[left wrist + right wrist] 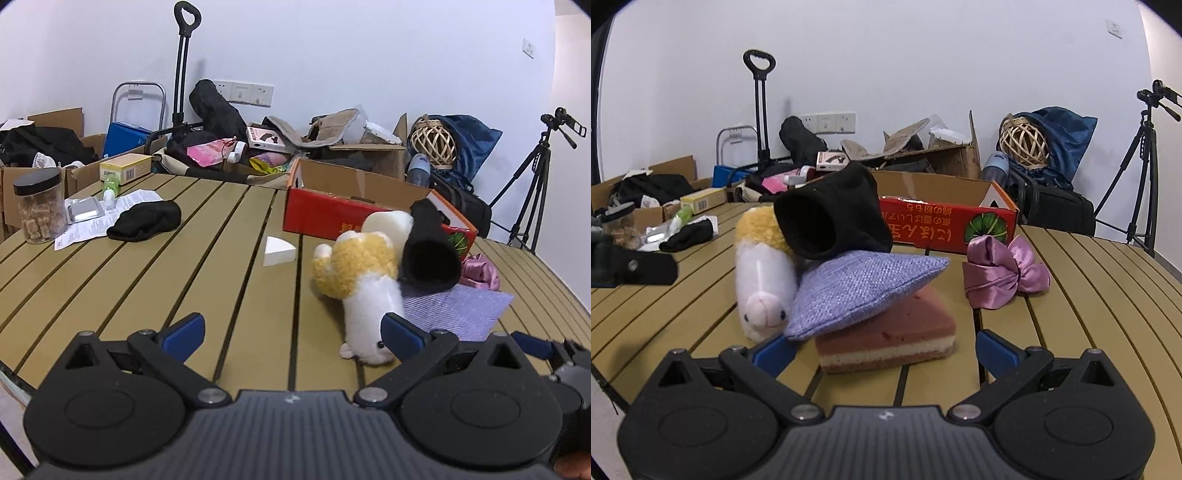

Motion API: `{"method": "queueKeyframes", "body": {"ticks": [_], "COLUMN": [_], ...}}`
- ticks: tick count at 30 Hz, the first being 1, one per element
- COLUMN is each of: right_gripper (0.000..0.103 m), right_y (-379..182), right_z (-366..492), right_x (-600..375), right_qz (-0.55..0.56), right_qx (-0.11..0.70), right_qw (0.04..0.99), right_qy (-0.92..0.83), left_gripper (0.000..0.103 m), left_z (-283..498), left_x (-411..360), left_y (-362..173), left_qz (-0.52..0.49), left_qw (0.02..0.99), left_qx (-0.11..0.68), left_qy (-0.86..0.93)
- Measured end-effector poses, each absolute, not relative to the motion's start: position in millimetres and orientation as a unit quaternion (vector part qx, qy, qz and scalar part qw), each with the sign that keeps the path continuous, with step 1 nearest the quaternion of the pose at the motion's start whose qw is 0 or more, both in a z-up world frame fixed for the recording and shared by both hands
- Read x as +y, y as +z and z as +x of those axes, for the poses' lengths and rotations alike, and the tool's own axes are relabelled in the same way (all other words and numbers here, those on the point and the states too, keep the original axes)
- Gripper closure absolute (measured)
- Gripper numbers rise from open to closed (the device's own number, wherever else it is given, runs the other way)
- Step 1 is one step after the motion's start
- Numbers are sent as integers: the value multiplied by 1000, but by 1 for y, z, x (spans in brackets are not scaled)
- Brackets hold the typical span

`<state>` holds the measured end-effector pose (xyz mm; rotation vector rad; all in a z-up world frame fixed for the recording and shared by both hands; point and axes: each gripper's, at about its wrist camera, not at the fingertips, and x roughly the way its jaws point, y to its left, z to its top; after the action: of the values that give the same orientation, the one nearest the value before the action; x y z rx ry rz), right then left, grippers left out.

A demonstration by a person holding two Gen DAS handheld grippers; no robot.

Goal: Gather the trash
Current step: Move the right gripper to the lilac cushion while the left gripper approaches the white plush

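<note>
My left gripper [293,336] is open over the slatted table [147,295], with nothing between its fingers. Its right fingertip is beside a white and yellow plush toy [369,295]. A white foam wedge [279,251] lies ahead on the table. Behind it stands an open red cardboard box [332,214]. My right gripper [886,352] is open, with its fingers on either side of a pink layered sponge [886,339]. A purple cloth [864,288] drapes over the sponge. A black sock [831,218] rests on top of the cloth and the plush toy [764,280].
A pink satin bow [1004,277] lies right of the sponge. At the far left are a jar [38,206], a blister pack [83,208], a paper leaflet [92,225], a green bottle [110,186] and another black sock [146,221]. Boxes, bags and a tripod [532,177] stand beyond the table.
</note>
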<state>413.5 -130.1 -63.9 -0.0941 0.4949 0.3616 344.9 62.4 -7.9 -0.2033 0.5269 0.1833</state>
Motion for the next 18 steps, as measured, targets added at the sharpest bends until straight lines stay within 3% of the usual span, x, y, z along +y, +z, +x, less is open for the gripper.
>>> {"method": "queueKeyframes", "body": {"ticks": [18], "right_gripper": [0], "right_y": [-80], "right_z": [454], "right_x": [-119], "right_qz": [-51], "right_qx": [278], "right_qw": [940], "right_qy": [191], "left_gripper": [0], "left_z": [346], "left_x": [71], "left_y": [-15], "left_qz": [-103], "left_qw": [954], "left_qx": [268], "left_qy": [90]}}
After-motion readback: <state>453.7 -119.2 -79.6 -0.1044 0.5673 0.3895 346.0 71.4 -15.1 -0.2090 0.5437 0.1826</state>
